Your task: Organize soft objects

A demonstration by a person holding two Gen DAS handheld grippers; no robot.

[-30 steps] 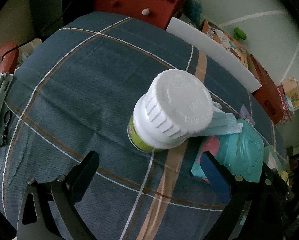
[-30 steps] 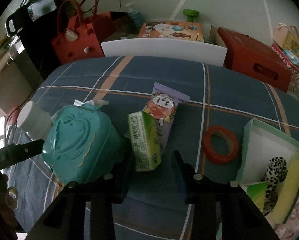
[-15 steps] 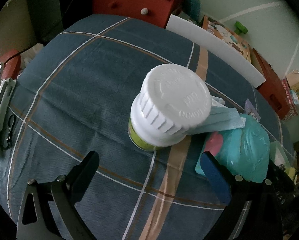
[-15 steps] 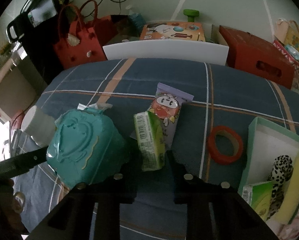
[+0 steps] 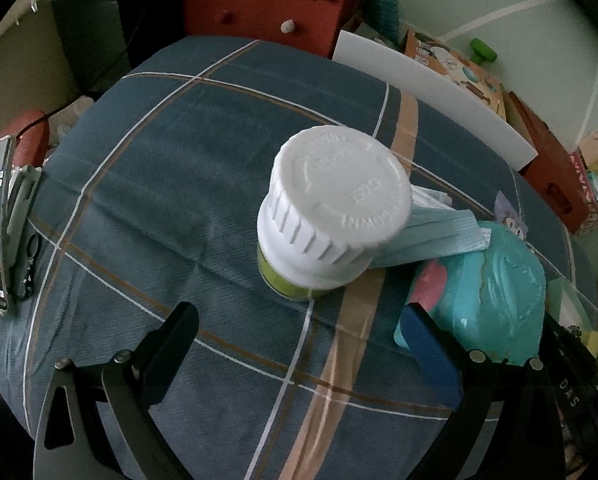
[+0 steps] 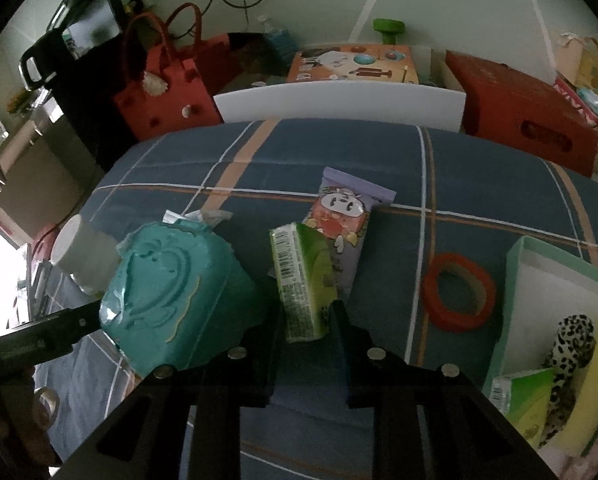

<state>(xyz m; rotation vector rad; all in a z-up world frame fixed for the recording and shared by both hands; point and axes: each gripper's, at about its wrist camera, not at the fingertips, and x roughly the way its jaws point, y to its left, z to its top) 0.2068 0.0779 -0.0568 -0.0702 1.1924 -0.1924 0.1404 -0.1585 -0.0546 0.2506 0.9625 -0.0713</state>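
Right gripper (image 6: 305, 316) clamps green tissue pack (image 6: 303, 280) by near end, fingers narrow on both sides, pack tilted off plaid-covered bench (image 6: 459, 168); likely bound for mint tray (image 6: 515, 264) at right, already holding soft items. Left gripper (image 5: 299, 336) hangs wide and empty near white-capped jar (image 5: 335, 208), beside teal pouch (image 5: 495, 280), apparently waiting.

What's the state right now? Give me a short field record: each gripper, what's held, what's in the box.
right gripper: fingers closed on the green tissue pack
left gripper: open, nothing between the fingers, white-capped bottle ahead
box: holds another green pack, a leopard-print item, a yellow item
still on cloth: teal pouch, purple snack packet, red tape ring, face masks
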